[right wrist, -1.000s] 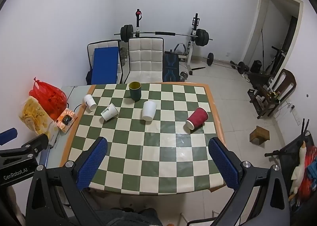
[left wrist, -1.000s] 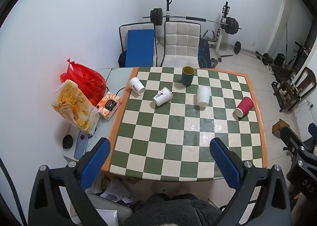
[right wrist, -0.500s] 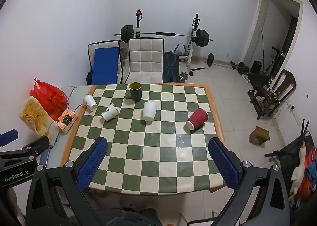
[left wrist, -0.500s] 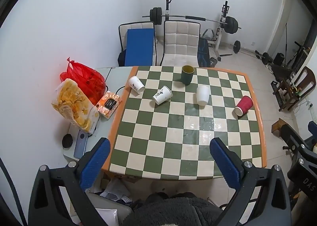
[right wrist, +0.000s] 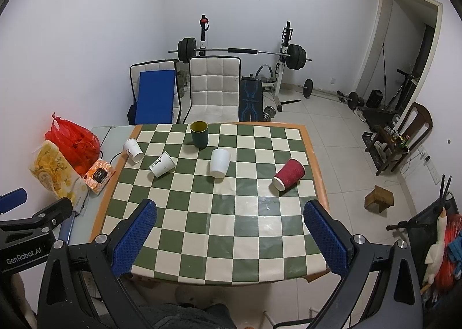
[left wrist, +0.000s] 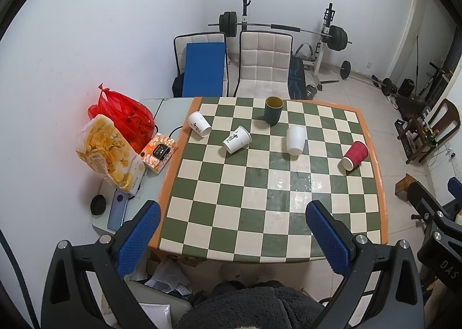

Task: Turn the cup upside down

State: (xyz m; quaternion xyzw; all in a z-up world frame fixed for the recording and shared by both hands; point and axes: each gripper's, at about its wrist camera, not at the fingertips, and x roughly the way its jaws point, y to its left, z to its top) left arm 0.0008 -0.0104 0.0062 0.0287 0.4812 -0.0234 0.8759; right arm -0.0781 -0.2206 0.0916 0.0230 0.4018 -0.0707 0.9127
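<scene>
The green cup (right wrist: 199,134) is the only one standing mouth-up, at the far side of the checkered table (right wrist: 219,230), well ahead of both grippers and a little left of the right gripper's (right wrist: 229,235) centre line. It is judged the likeliest thing to be turned over, though the task sentence does not say which cup is meant. Four paper cups lie on their sides nearer than it: two printed white cups (right wrist: 133,150) (right wrist: 162,164) ahead and to the left, a plain white cup (right wrist: 219,163) almost straight ahead, and a red cup (right wrist: 289,174) ahead and to the right, near the table's right edge.

Both grippers are held high above the near edge of the table with their blue pads spread wide, and nothing is gripped by either; this is read as a starting pose from which all the cups can be surveyed. The left gripper (left wrist: 232,235) is seen to be equally far from every cup.

To the left of the table, a red bag (left wrist: 124,115), a bag of snacks (left wrist: 109,152) and a small orange box (left wrist: 158,151) are crowded on a side surface.

Whether anything is inside the green cup cannot be made out. The printing on the white cups is too small to read. The holder's body is cut off at the bottom of both views, and each gripper's body is only partly shown.
</scene>
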